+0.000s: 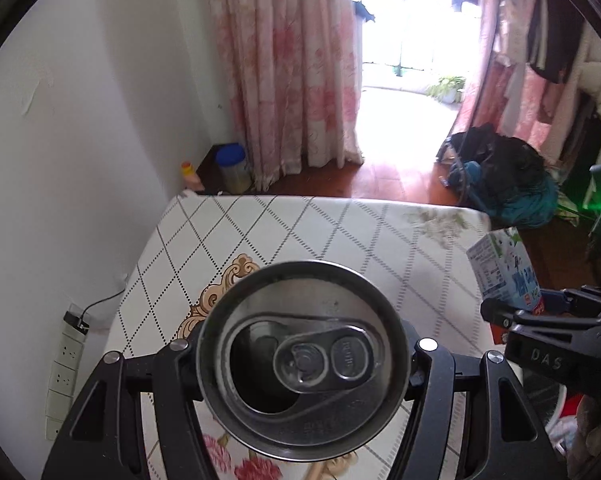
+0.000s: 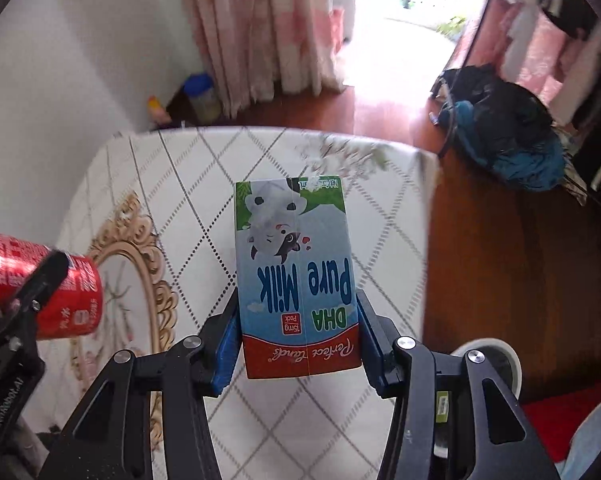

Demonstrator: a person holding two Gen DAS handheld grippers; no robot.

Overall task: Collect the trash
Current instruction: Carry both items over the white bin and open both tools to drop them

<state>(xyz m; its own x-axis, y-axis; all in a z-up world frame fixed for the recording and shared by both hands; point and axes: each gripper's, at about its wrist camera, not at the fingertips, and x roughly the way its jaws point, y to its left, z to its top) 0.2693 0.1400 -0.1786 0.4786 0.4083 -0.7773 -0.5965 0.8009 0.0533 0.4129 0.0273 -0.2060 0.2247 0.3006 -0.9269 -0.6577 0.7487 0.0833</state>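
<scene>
Red can (image 2: 40, 288): clamped sideways in the left claw (image 1: 304, 360), its opened silver top turned straight back at that claw's camera, held above the tablecloth.
Milk carton (image 2: 296, 280): blue, green and red, marked "DHA Pure Milk", pinched upside down between the blue pads (image 2: 228, 344) of the right claw (image 2: 298, 340), reaching forward past the fingertips.
Claws: both clenched on their loads; the left one sits to the left of the right one.
Table (image 1: 300, 232): under and ahead of both claws, covered in a white diamond-check cloth with floral print.
Beyond the table: pink curtain (image 1: 288, 72), blue-lidded jar (image 1: 232, 168) by the wall, dark clothes pile (image 1: 504, 176) ahead and to the right on the wooden floor.
</scene>
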